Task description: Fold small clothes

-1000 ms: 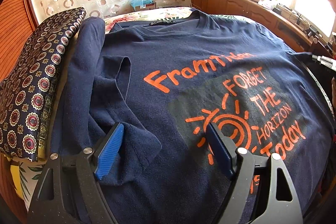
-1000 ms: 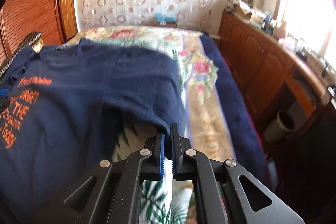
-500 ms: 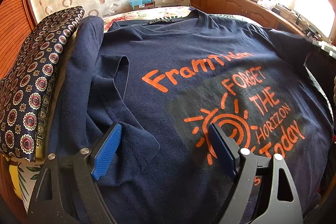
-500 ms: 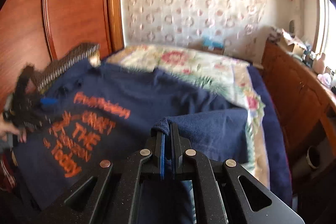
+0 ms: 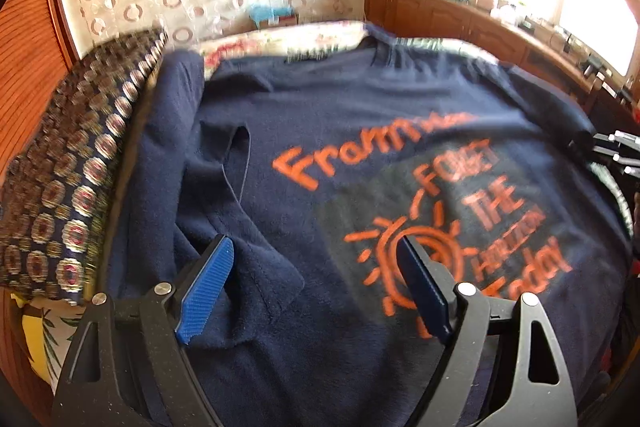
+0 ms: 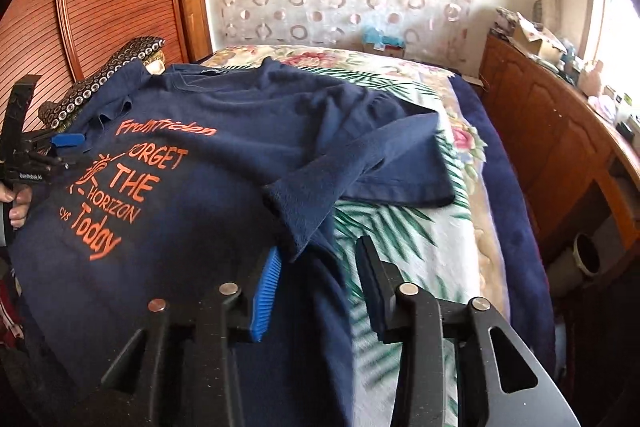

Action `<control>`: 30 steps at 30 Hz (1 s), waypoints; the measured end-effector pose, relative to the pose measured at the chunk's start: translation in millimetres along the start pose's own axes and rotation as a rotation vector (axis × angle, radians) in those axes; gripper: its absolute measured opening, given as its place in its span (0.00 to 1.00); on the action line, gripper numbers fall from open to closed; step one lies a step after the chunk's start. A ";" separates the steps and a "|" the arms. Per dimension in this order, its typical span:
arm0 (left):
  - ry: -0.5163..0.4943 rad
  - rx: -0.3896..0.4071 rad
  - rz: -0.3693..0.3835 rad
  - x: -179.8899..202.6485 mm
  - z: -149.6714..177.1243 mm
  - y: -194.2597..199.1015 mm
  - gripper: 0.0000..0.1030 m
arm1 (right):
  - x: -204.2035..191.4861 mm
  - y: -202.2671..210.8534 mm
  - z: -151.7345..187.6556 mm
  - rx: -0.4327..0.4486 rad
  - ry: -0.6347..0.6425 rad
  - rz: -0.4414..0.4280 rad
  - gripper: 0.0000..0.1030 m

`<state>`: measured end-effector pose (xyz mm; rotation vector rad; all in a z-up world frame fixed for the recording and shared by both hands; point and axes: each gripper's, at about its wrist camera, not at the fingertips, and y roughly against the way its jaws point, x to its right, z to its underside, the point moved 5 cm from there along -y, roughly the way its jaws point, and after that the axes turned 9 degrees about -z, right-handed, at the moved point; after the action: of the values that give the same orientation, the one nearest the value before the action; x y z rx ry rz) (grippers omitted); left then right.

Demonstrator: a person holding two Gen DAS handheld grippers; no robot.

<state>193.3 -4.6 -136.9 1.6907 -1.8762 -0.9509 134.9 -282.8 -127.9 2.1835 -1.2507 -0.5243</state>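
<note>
One navy T-shirt (image 6: 208,163), orange print facing up, spread on a floral bed (image 6: 400,235); collar toward the far wall, patterned cushion (image 5: 72,187) along its left edge.

Change noted: a second ago the right tool (image 6: 316,279) was clenched on the right sleeve (image 6: 320,195) out past the shirt's side, and it has since carried that sleeve inward. Its jaws are now opening; the sleeve cuff lies just ahead of the pads, draped over the shirt's right edge, no longer pinched. Judged meaning: the right sleeve fold is being set down, matching the left sleeve (image 5: 256,267), which already lies folded onto the chest. Sleeve steps look near done; the body fold appears to remain.

Left tool (image 5: 316,287): released, jaws wide, nothing between them, hanging over the lower chest with one pad above the folded left sleeve and the other above the sun print. Position little altered across the last second.

Pose: both tools angled downward toward the bed. A hand (image 6: 16,203) grips the left tool's handle at the right-wrist view's left edge.
</note>
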 end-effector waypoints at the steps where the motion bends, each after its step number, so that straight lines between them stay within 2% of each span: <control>1: 0.007 0.020 0.005 -0.2 -2.3 7.0 0.82 | 4.5 5.1 3.0 0.006 -0.005 0.008 0.40; 5: 0.030 0.111 0.028 3.0 -14.8 41.7 0.82 | 28.4 30.8 1.2 0.055 -0.045 0.068 0.40; 9: 0.054 0.182 0.054 9.3 -24.5 71.0 0.82 | 54.5 29.9 -8.2 0.088 -0.106 0.114 0.40; 15: 0.041 0.239 0.052 22.7 -29.4 96.2 0.82 | 79.9 -15.3 -21.7 0.021 -0.163 0.102 0.40; 19: 0.025 0.246 0.044 28.3 -25.2 100.6 0.82 | 84.5 -35.9 -30.1 -0.030 -0.166 0.104 0.35; 20: 0.025 0.245 0.044 28.9 -24.6 99.3 0.82 | 85.4 -41.7 -29.3 -0.051 -0.165 0.118 0.34; 22: 0.028 0.243 0.045 29.3 -22.6 98.8 0.82 | 85.5 -37.2 -39.1 -0.050 -0.161 0.117 0.24; 24: 0.033 0.239 0.045 28.4 -20.1 97.5 0.82 | 79.5 -37.6 -42.9 -0.060 -0.132 0.116 0.09; 25: 0.039 0.237 0.046 27.4 -19.1 96.9 0.82 | 76.2 -37.4 -44.8 -0.066 -0.109 0.121 0.05; 27: 0.045 0.237 0.046 26.7 -17.3 97.6 0.82 | 70.4 -38.0 -50.2 -0.069 -0.086 0.103 0.03; 30: 0.055 0.243 0.033 22.0 -15.9 99.8 0.82 | 53.5 -23.9 -70.0 -0.011 -0.052 0.044 0.03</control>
<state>133.6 -27.6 -55.7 1.7952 -2.0442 -0.6776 217.3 -300.3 -92.6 2.1406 -1.3175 -0.5715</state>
